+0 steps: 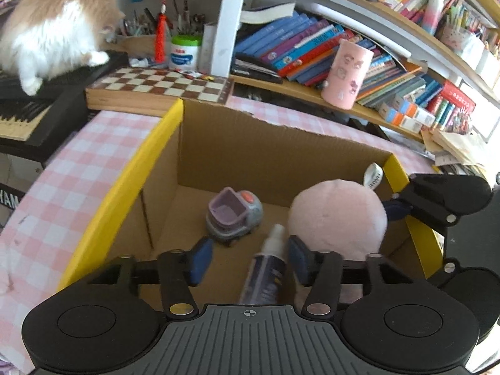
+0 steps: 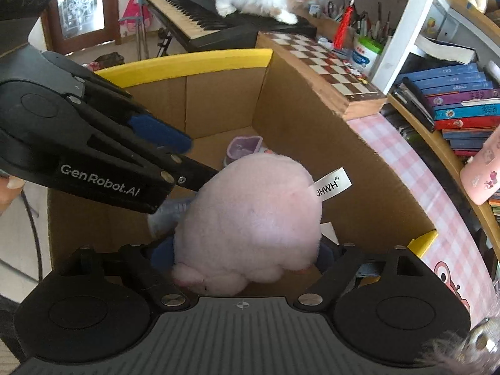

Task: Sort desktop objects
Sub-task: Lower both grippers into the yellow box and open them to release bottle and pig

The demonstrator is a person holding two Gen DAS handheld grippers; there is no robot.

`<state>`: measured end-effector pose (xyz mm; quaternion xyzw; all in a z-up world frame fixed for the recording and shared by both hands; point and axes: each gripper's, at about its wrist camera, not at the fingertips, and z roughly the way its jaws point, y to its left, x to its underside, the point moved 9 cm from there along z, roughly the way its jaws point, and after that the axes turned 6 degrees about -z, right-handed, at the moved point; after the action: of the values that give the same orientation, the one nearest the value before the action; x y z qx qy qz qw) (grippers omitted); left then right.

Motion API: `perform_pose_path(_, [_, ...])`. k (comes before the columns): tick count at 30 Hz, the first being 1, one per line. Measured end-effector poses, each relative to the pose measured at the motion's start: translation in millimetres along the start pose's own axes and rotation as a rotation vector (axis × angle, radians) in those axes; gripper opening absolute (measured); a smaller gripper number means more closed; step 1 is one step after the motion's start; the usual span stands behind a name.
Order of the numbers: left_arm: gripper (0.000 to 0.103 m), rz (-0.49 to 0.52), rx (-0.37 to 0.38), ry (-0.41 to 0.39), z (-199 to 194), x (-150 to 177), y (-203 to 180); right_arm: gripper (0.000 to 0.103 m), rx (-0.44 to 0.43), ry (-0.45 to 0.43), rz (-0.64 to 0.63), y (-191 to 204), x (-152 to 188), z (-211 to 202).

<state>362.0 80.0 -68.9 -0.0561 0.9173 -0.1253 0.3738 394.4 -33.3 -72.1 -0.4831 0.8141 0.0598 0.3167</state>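
An open cardboard box with yellow-taped rims stands on the pink checked tablecloth. Inside lie a purple-grey toy car and a small spray bottle. My left gripper is open above the box, with the bottle loose between its blue pads. My right gripper is shut on a pink plush pig with a white JHWH tag, held inside the box. The pig and the right gripper also show in the left wrist view. The left gripper reaches in from the left in the right wrist view.
A chessboard box lies behind the cardboard box. A cat stands on a keyboard at the back left. A pink cup and rows of books fill the shelf to the right.
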Motion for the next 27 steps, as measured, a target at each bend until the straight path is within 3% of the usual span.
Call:
perform_pose_path(1, [0.068, -0.005, -0.004, -0.007, -2, -1, 1, 0.088, 0.003, -0.008, 0.008, -1, -1, -1])
perform_pose_path(9, [0.094, 0.003, 0.000, -0.079, -20, -8, -8, 0.090, 0.060, -0.085, 0.099, -10, -3, -20])
perform_pose_path(16, [0.100, -0.028, 0.007, -0.123, -39, -12, -9, 0.090, 0.113, -0.161, 0.197, -17, -6, -52])
perform_pose_path(27, [0.101, -0.060, 0.010, -0.203, -81, -7, -4, 0.090, 0.248, -0.247, 0.285, -9, 4, -94])
